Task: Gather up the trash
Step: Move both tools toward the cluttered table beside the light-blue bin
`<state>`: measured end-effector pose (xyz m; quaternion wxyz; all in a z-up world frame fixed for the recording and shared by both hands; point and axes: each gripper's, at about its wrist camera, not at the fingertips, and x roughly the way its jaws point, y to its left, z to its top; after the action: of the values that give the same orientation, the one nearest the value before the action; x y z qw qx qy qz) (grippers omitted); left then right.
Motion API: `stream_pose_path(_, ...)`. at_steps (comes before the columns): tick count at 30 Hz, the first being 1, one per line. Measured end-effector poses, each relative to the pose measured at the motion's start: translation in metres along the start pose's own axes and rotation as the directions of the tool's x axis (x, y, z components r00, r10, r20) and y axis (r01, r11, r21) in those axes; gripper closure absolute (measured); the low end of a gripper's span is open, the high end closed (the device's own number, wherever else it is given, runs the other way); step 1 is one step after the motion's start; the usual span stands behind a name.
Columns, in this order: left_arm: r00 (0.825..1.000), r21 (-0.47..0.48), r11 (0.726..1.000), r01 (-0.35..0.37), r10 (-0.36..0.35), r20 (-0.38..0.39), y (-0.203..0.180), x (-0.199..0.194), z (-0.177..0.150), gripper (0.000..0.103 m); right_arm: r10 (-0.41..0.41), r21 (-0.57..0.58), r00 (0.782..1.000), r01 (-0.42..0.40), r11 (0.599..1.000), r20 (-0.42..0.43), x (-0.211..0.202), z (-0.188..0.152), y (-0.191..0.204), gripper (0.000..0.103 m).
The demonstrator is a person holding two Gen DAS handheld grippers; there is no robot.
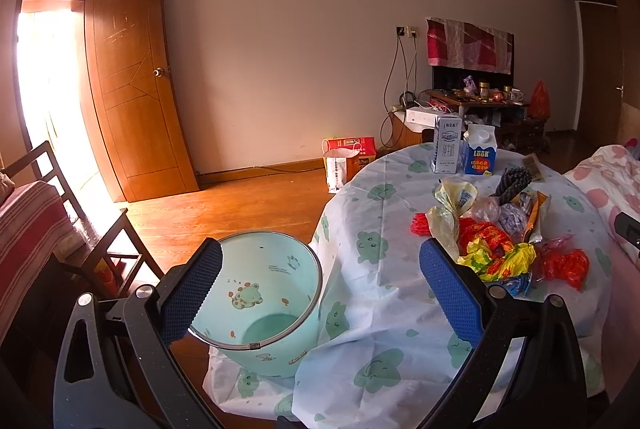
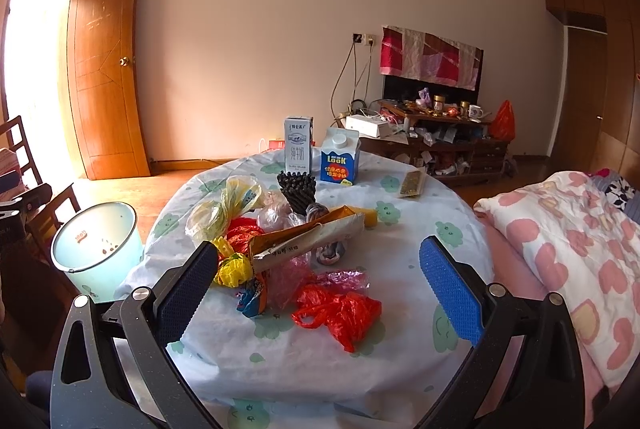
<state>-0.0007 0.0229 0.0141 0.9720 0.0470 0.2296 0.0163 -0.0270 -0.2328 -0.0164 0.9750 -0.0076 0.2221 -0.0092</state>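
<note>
**Both jaws wide open, trash still on the counter**

The jaws of the left gripper [image 1: 320, 293] and the right gripper [image 2: 320, 293] are spread wide and hold nothing. The trash pile [image 2: 280, 245] of bright wrappers and plastic bags lies in the middle of the counter [image 2: 420, 249]. A red bag [image 2: 340, 313] sits nearest the front edge. The green bin [image 1: 272, 309] stands beside the counter's left edge. Two cartons [image 2: 320, 153] stand by the far edge.

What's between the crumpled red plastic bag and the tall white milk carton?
In the right wrist view, a heap of wrappers and a black spiky brush lie between the crumpled red plastic bag and the tall white milk carton.
</note>
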Motion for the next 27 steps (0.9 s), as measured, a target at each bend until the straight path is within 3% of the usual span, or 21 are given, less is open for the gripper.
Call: stream_pose_path(27,1.000,-0.003,1.000,-0.007,0.007,0.000,0.0035,-0.0004,0.0013,0.006,0.001,0.001,1.000,-0.001,1.000,-0.005,0.0009,-0.0019,0.0017,0.005)
